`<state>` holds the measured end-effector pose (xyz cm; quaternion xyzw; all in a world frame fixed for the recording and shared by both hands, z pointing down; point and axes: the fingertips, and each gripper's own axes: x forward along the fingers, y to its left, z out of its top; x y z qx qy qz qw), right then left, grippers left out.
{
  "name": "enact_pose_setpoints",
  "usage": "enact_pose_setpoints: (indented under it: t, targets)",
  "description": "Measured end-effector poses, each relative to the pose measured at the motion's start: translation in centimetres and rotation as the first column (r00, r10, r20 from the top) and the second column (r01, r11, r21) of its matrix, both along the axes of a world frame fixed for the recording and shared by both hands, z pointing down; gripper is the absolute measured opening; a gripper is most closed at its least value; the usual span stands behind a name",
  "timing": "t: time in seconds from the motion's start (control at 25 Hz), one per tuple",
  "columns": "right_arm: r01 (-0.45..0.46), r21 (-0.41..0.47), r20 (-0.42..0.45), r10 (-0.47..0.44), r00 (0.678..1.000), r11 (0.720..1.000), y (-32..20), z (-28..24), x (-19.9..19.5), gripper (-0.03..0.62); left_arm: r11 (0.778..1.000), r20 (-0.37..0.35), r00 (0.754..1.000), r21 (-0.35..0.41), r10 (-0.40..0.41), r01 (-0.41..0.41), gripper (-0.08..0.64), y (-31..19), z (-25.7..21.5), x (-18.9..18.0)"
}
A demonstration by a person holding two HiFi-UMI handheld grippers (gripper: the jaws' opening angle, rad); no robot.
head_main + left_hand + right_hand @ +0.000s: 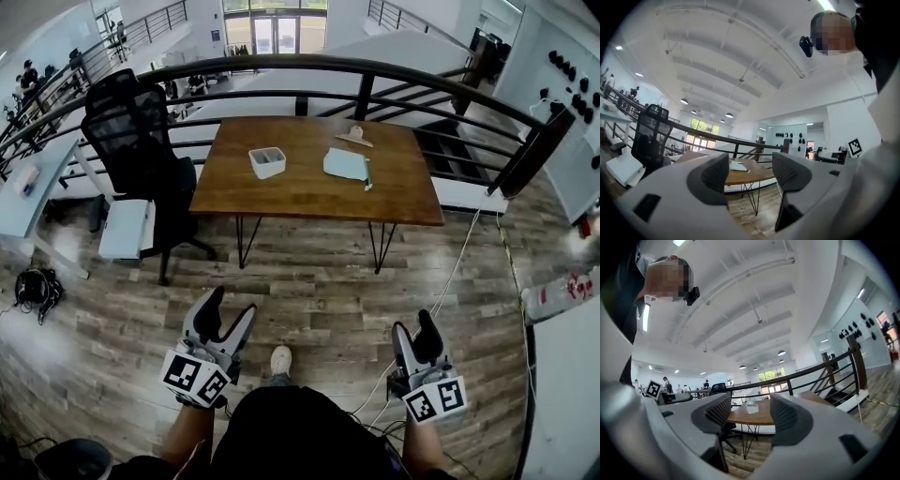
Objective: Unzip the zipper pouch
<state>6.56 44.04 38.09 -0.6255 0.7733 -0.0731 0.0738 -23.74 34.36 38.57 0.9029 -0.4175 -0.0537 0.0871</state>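
A light blue zipper pouch [347,164] lies flat on the right half of a brown wooden table [309,192], well ahead of me across the plank floor. In the left gripper view the pouch [738,166] shows small between the jaws, far off. My left gripper [232,307] is held low at the left, near my body, open and empty. At the right, my right gripper [414,328] is also open with nothing between its fingers. Both point toward the table and stand far from the pouch.
A white box [267,161] sits on the table's left half and a tan object [354,135] at its far edge. A black office chair [136,141] stands left of the table, a curved black railing [375,70] behind it. A cable [450,281] trails over the floor at the right.
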Motion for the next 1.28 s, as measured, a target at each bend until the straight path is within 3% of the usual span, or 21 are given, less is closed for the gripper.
enact_pose_setpoints:
  t: [0.28, 0.68, 1.28]
  targets:
    - [0.035, -0.019, -0.029, -0.035, 0.999, 0.999, -7.8, 0.1, -1.4, 0.253, 1.0, -0.017, 1.0, -0.008, -0.024, 0.023, 0.298, -7.1, 0.3, -1.1]
    - [-0.039, -0.095, -0.04, 0.035, 0.999, 0.995, -15.5, 1.5, -1.3, 0.238, 0.999, 0.009, 1.0, -0.033, -0.012, 0.012, 0.298, -14.2, 1.3, -2.5]
    - [-0.082, -0.148, -0.061, 0.073, 0.995, 0.986, -19.9, 3.1, -2.1, 0.224, 0.999, 0.004, 1.0, -0.045, 0.027, -0.027, 0.281, -20.0, 2.3, -2.1]
